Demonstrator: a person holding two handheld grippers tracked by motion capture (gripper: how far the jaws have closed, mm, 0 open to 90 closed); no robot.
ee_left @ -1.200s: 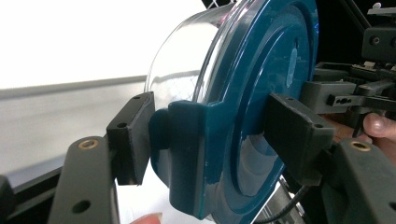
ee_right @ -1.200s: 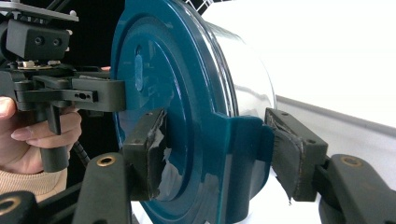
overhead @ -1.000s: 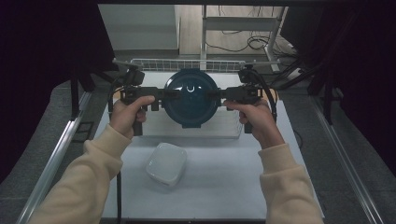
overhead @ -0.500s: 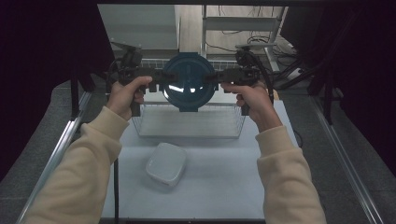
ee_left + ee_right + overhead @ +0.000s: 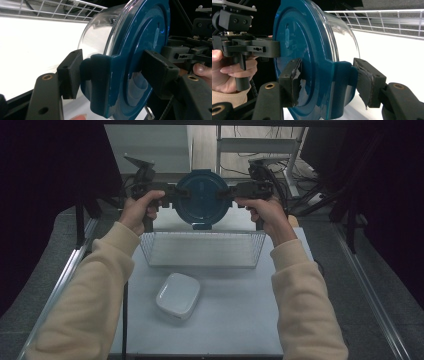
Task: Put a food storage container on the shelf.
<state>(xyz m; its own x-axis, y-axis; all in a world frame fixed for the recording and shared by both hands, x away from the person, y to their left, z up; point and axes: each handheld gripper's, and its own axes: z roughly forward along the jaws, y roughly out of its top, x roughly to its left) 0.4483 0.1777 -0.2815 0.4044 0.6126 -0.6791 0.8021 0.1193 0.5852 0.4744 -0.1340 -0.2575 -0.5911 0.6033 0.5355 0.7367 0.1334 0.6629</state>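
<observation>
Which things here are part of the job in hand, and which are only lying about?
In the job:
- lidded container, blue lid, clear body, held up on edge
- left gripper, shut on one lid latch
- right gripper, shut on the opposite latch
- wire basket, just below the container

Lying about:
- white dish, on the table nearer the person

A wire basket (image 5: 202, 249) stood on the white table (image 5: 240, 320), its mesh wall also visible in the left gripper view (image 5: 62, 7) and the right gripper view (image 5: 387, 20). A white, rounded square dish (image 5: 178, 295) lay on the table just in front of the basket, apart from it. Cables (image 5: 300, 175) trailed on the floor beyond the table's far edge.
</observation>
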